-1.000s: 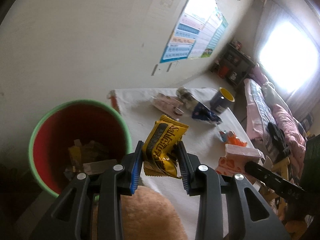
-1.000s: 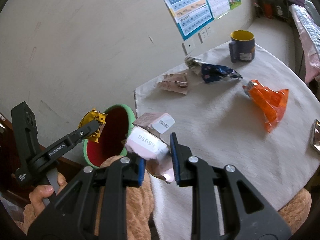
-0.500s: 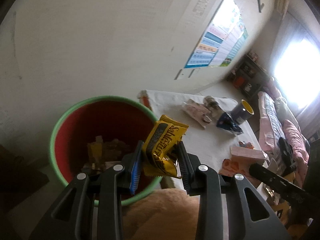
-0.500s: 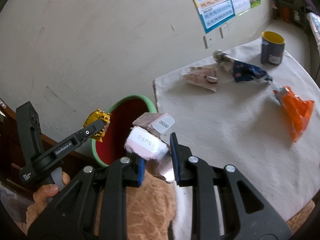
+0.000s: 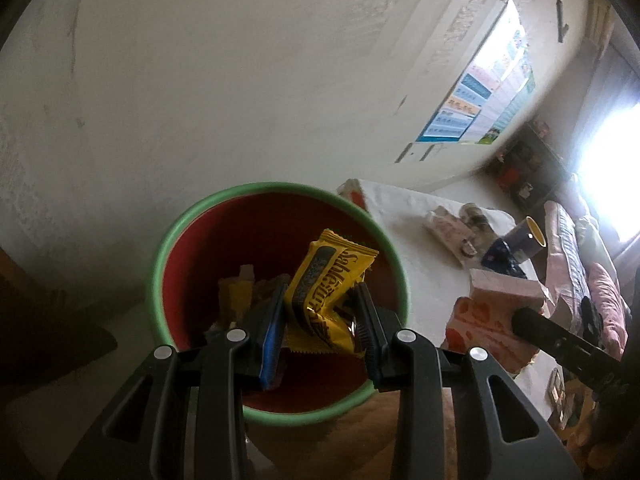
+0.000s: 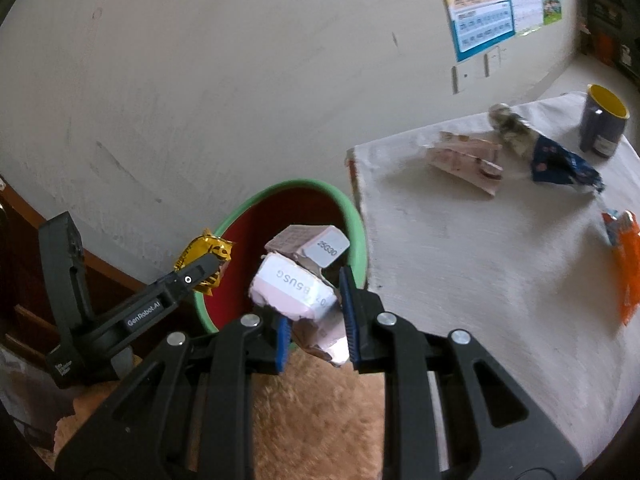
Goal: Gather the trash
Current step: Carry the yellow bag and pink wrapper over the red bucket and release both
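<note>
Cream wall behind, poster (image 6: 496, 4) pinned on it, white-clothed table (image 6: 480, 264) at right, shelf and bright window (image 5: 612, 184) far back in left wrist view. Bin (image 5: 276, 200), green rim and red inside, stands on the floor just beside the table's corner, some scraps lying at its bottom. Left gripper (image 5: 320, 320) clenched on yellow wrapper (image 5: 326, 280), held upright over the bin's mouth, both pads pressing its lower half. In right wrist view the same left gripper (image 6: 208, 270) comes in from the left with the wrapper (image 6: 204, 250) at the bin's near-left rim (image 6: 280, 190). Right gripper (image 6: 314, 320) grasping crumpled pink carton (image 6: 294, 288), white labels showing, near the bin's near rim, between bin and table; whether over the opening or just outside it, cannot tell. From the left wrist the carton (image 5: 500, 300) sits right of the bin, above the table edge. Still on the table: pink packet (image 6: 466, 158), blue wrapper (image 6: 564, 164) touching a crumpled foil bit, orange wrapper (image 6: 624, 264) near the right edge, dark mug (image 6: 604, 124) with yellow inside at the far corner. Tan fuzzy fabric (image 6: 320, 420) fills the low foreground under both grippers.
</note>
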`<state>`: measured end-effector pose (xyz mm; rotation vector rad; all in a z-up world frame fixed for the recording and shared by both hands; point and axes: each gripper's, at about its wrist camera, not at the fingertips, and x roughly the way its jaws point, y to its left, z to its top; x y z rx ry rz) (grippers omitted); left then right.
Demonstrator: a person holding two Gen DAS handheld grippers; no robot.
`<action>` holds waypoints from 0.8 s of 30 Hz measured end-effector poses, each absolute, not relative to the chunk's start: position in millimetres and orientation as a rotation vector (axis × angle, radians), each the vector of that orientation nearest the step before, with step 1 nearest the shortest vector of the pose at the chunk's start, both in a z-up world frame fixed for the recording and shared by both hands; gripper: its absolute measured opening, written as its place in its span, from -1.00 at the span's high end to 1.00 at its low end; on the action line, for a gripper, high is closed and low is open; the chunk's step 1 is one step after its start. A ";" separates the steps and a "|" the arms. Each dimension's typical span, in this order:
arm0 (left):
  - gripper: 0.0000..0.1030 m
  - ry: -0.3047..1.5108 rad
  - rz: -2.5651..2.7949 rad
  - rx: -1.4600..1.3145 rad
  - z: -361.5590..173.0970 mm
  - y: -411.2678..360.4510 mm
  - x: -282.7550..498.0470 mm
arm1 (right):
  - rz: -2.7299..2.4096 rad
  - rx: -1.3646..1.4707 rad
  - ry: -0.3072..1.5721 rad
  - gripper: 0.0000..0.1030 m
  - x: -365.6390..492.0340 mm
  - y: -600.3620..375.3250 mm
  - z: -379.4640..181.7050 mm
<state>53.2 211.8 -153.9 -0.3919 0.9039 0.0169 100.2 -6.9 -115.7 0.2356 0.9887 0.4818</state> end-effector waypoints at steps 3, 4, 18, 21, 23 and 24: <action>0.37 0.910 0.031 -0.395 -158.0 216.8 54.5 | 0.497 0.220 0.997 0.56 105.6 5.8 -118.5; 0.37 0.912 0.036 -0.396 -159.3 218.7 54.9 | 0.503 0.213 0.997 0.56 107.3 10.0 -118.6; 0.00 0.939 0.104 -0.420 -172.8 234.6 53.4 | 0.547 0.187 1.026 -0.02 115.9 41.9 -130.5; -0.03 0.933 0.113 -0.415 -170.4 233.6 51.8 | 0.541 0.194 1.029 -0.02 114.6 36.9 -130.3; -0.07 0.927 0.115 -0.402 -167.9 230.7 51.1 | 0.533 0.206 1.027 -0.09 113.6 30.0 -129.9; -0.11 0.925 0.119 -0.393 -166.7 229.3 51.3 | 0.527 0.217 1.025 -0.09 113.2 24.9 -129.3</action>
